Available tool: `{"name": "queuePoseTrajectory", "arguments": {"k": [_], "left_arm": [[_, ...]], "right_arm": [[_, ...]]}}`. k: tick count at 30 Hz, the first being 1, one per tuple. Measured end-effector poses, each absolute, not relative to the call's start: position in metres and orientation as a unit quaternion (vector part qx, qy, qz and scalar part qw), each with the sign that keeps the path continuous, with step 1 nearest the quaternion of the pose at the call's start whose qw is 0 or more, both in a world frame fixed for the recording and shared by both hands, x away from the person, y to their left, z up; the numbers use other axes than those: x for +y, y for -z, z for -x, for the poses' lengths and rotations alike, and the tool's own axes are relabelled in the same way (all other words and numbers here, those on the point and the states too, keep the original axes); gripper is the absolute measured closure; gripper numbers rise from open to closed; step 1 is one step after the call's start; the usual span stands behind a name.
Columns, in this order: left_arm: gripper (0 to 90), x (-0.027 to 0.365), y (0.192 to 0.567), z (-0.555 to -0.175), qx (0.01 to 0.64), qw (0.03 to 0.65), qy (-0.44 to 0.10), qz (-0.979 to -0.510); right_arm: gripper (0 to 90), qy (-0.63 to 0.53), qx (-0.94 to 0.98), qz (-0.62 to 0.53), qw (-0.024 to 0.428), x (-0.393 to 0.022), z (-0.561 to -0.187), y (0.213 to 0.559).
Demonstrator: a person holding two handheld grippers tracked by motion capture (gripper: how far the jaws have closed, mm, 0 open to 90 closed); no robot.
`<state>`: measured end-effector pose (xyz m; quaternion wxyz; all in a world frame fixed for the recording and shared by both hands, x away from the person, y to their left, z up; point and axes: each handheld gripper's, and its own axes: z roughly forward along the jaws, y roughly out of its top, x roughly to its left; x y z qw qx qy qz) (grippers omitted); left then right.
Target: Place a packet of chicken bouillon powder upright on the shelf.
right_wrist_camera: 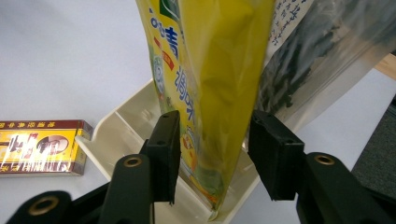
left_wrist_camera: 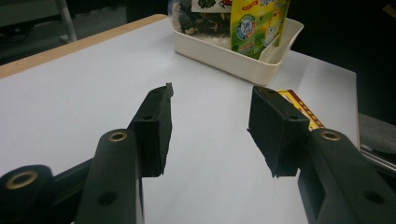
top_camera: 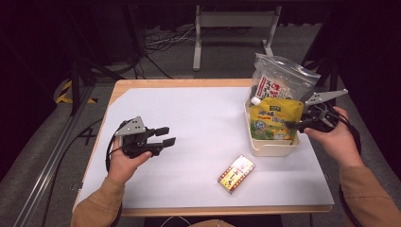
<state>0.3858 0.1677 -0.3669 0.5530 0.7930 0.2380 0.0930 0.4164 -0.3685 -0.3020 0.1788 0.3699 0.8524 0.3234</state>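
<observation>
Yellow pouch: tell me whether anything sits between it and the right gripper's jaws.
Nothing visible does. The yellow pouch stands upright in the cream tray, with the right gripper straddling its lower edge, jaws open on either side. The clear bag leans behind the pouch, outside the gap.

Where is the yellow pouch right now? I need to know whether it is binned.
In the high view the yellow pouch stands in the cream bin at the table's right, before the clear bag, between the right gripper's open jaws.
</observation>
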Motion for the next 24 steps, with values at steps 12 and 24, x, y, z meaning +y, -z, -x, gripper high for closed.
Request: {"name": "queuePoseTrajectory", "arguments": {"k": [12, 24], "left_arm": [[37.3, 0.154, 0.365, -0.388, 0.242, 0.532, -0.094, -0.806], [32.9, 0.134, 0.368, -0.393, 0.262, 0.491, -0.061, -0.829]], "right_arm": [[44.8, -0.330, 0.841, -0.382, 0.193, -0.371, -0.403, 0.299], [41.0, -0.332, 0.830, -0.397, 0.209, -0.367, -0.373, 0.288]]}}
